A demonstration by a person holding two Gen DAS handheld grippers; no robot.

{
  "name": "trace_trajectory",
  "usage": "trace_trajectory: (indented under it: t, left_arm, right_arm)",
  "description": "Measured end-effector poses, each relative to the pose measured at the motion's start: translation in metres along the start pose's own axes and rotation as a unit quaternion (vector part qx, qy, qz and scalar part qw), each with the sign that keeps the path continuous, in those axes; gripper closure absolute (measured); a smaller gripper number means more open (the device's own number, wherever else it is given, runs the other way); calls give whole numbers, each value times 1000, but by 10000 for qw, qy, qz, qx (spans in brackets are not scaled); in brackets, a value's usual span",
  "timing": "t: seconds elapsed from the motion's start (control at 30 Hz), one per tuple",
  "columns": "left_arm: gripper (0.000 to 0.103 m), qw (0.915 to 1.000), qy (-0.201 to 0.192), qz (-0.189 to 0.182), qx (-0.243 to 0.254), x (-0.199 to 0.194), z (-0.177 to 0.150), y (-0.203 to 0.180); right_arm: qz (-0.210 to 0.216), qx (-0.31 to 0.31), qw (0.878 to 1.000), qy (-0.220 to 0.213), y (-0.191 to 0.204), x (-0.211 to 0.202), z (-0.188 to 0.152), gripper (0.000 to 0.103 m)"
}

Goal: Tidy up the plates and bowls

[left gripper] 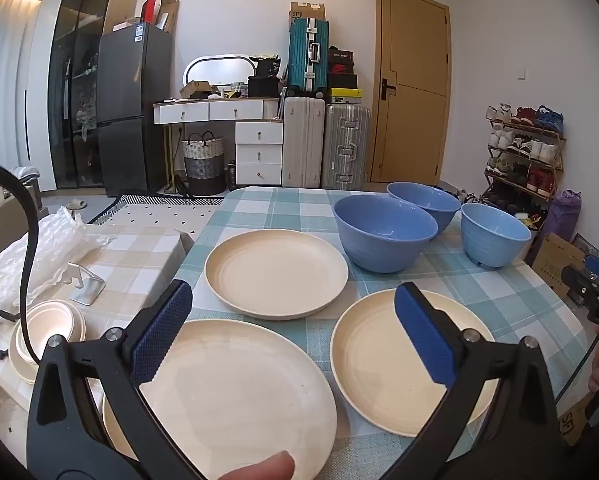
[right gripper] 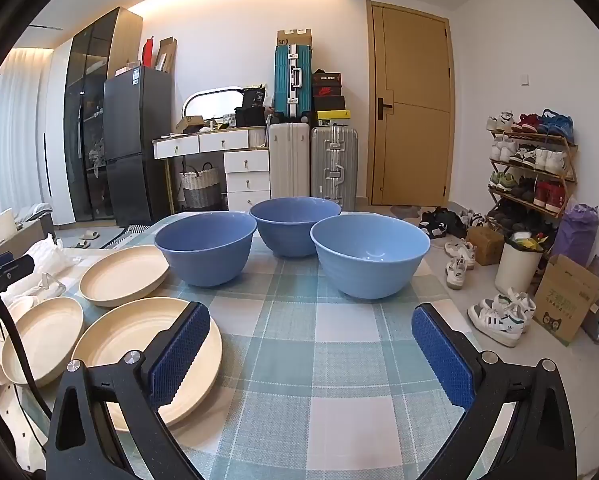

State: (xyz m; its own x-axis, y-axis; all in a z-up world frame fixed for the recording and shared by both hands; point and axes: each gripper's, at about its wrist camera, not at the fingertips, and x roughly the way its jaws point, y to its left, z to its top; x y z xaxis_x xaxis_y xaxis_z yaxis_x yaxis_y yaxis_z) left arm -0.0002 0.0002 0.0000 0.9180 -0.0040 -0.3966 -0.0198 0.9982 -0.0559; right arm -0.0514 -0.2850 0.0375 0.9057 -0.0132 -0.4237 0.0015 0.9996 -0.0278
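- The left gripper [left gripper: 293, 336] hangs above the near plates with its fingers [left gripper: 161, 338] spread wide and nothing between them.
- The right gripper [right gripper: 311, 354] hangs over bare checked cloth, its fingers [right gripper: 179, 354] likewise spread and empty.
- Nearest in the left wrist view lies the closest plate [left gripper: 235, 396], flat on the surface [left gripper: 511, 300], partly under the left finger.
- Just beside it, to the right, sits a second plate [left gripper: 379, 364]; the two rims are near but apart.
- Farther back lies a third plate [left gripper: 276, 273], also flat, alone and not stacked on anything.
- Beyond the plates stand three blue bowls, all upright: the left bowl [right gripper: 205, 252], the right bowl [right gripper: 369, 258] and the back bowl [right gripper: 295, 224] between and behind them. Whether their sides touch I cannot tell.
- My reading: nothing is stacked, so the work stands at its opening step, before any first grasp.
- The next move likely calls for pinching a plate by its rim, which lies low against the cloth, so one finger must slip under the lip without pushing the plate away.
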Motion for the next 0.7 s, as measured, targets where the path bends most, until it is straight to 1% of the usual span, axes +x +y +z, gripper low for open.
trace_trajectory:
  t: [0.7]
  left_arm:
    - [2,10000,29,26,32,0,0,0]
  right_arm:
    - [-4,-61,10000,14,0,0,0,0]
